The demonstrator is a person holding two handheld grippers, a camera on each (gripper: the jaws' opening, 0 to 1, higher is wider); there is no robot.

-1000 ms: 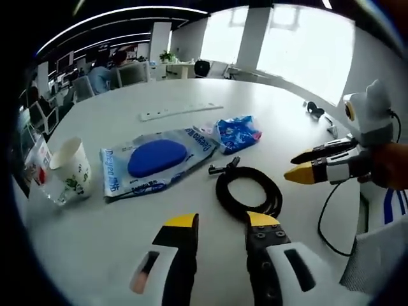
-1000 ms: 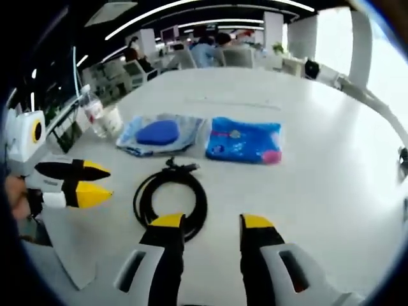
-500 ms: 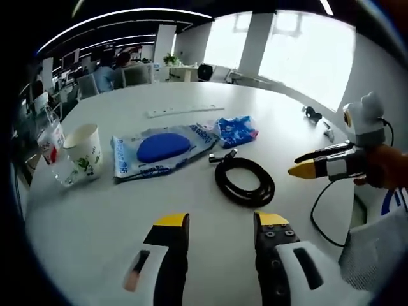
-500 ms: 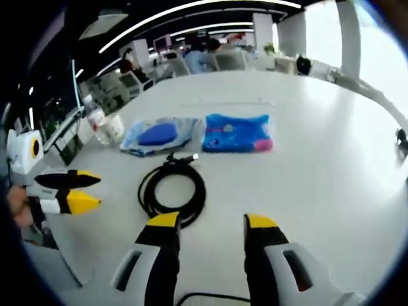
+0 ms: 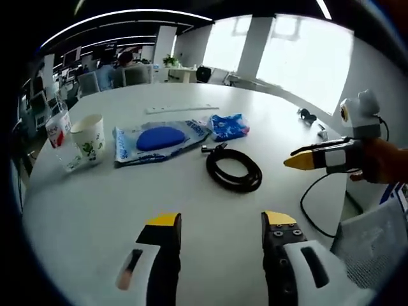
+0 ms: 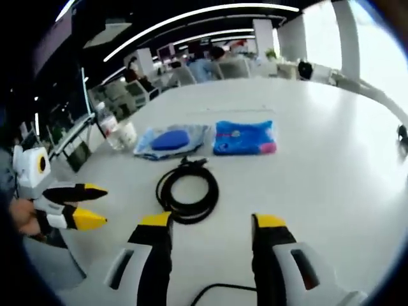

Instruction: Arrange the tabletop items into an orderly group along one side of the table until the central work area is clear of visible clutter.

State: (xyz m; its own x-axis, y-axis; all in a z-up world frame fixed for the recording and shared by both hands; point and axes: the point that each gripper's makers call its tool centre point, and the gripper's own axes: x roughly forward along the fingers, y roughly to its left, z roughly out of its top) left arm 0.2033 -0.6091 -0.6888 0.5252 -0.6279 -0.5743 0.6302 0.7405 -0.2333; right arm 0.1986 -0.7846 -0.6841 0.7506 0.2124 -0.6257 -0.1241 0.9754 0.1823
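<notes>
Nearest the onlooker, the left gripper [image 5: 217, 223] hangs above the bare near part of the white table [image 5: 95, 210], its yellow-tipped jaws spread wide with nothing between them. The right gripper [image 6: 213, 223] is likewise held over the table, jaws wide apart and empty; seen from the left gripper view it stands off at the table's edge [image 5: 305, 157], where its jaws look nearly closed from the side.

Just beyond both grippers lies the coiled black cable [image 5: 233, 172], flat on the table with its plug end pointing away; in the right gripper view the coil [image 6: 188, 191] sits straight ahead between the jaws' line. It is probably light and springy: a grip across several turns of the loop would likely keep it from uncoiling, whereas a grip on one strand may let it trail.

Behind the cable, side by side, lie a clear packet holding a blue oval pad [image 5: 159, 139] and a blue patterned packet [image 5: 228, 126]. Both look soft, flat and slippery in film; an edge or corner pinch seems the surest hold, or a sliding push.

Farther left stand a paper cup [image 5: 89, 137] and, just beside it, a clear plastic bottle [image 5: 58, 132]; both upright, light and easily tipped or crushed, so a gentle grip low on the body is advised.

Farthest, a white power strip [image 5: 182, 109] lies well apart from the rest.
</notes>
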